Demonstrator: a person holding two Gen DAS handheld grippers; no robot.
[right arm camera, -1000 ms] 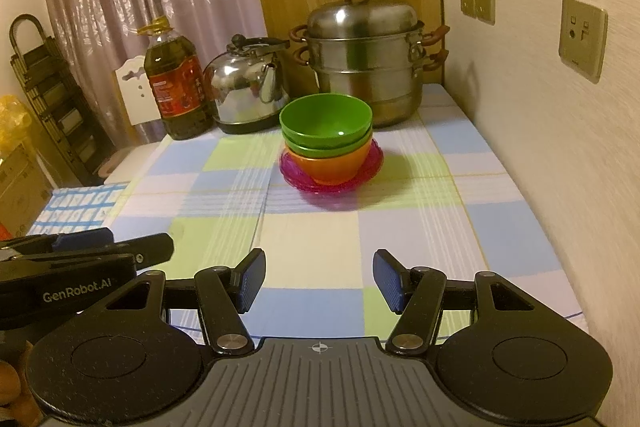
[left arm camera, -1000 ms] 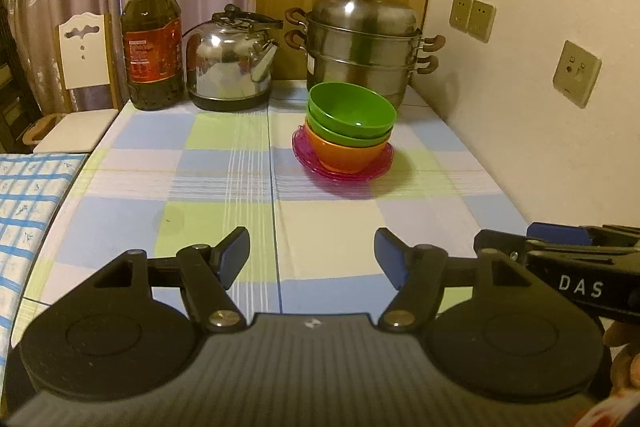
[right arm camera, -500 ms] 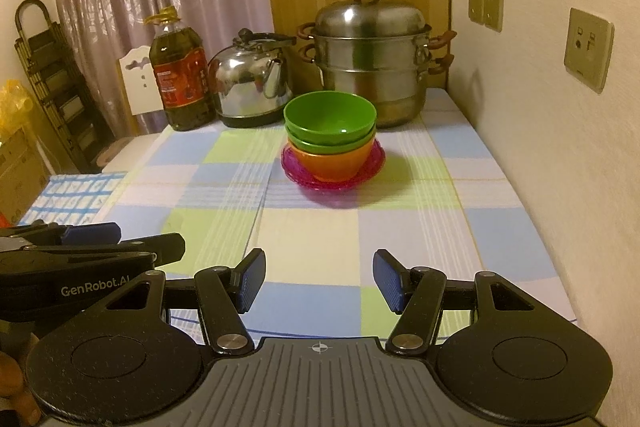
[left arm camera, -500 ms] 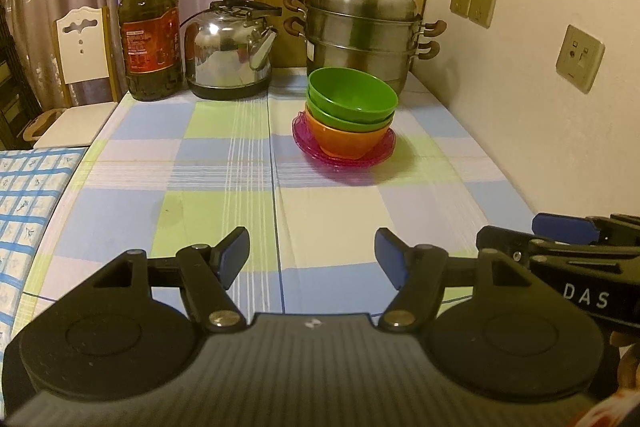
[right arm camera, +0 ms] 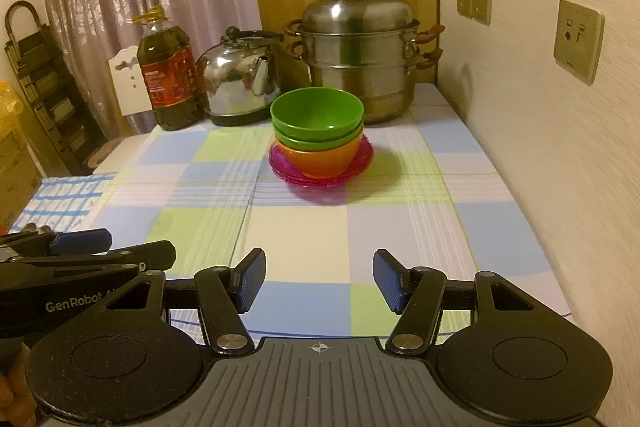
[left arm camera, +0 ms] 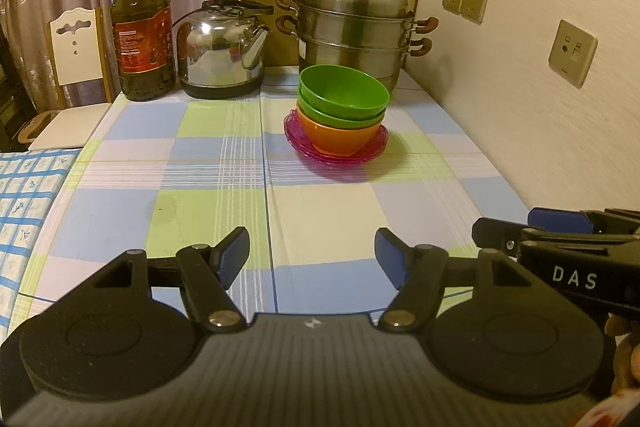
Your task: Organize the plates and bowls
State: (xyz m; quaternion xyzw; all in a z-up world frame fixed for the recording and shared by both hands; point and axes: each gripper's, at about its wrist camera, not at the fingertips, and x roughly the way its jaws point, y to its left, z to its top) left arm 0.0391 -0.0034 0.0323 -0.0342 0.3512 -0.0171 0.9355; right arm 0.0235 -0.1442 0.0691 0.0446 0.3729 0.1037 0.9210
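Task looks about done: bowls (left arm camera: 343, 109) nested in one stack, two green over an orange, sitting on the pink plates (left arm camera: 336, 147), far-centre of the desk (left arm camera: 200, 187), just in front of the steamer pot (left arm camera: 354, 31). Nothing else loose in view, so prob. little left. Stack stands upright, mouths up, long axis vertical; top bowl tips slightly. Left gripper (left arm camera: 312, 261) and right gripper (right arm camera: 319, 281) both near edge, well apart from stack, fingers spread w/ nothing between.
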